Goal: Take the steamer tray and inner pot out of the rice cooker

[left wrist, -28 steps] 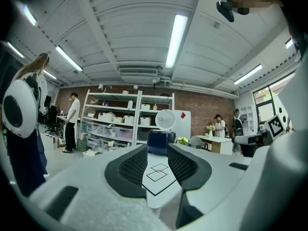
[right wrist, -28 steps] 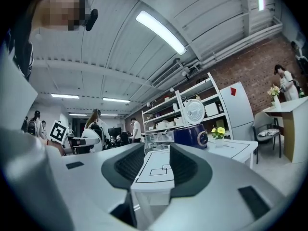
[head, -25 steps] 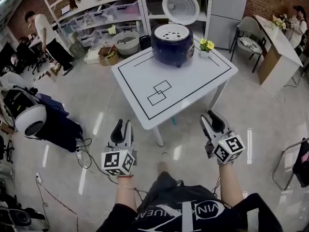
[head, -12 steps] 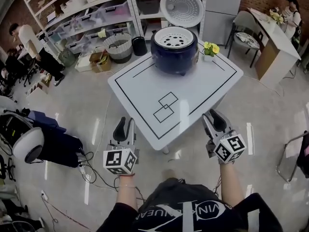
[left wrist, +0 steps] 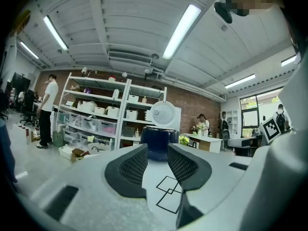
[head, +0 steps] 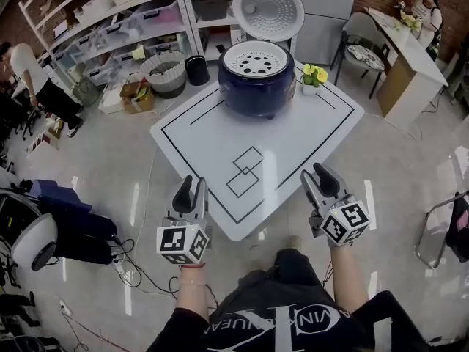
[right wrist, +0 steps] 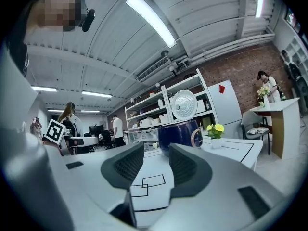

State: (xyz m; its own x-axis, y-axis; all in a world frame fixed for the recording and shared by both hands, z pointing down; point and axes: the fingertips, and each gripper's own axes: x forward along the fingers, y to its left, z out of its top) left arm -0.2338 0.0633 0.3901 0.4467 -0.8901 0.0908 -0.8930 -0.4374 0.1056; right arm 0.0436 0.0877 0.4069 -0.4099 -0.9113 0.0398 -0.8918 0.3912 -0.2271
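The steamer tray [head: 256, 57] sits in the open rice cooker [head: 256, 86] at the counter's [head: 293, 149] far side, hiding the inner pot. The left gripper [head: 192, 186] and right gripper [head: 316, 174] hover at its near edge, fingers apart and empty.

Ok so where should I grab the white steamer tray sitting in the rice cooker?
Probably its rim, from above on the near side. The steamer tray lies flat in the mouth of the rice cooker, with only its top and edge showing, and the raised lid blocks the far side.
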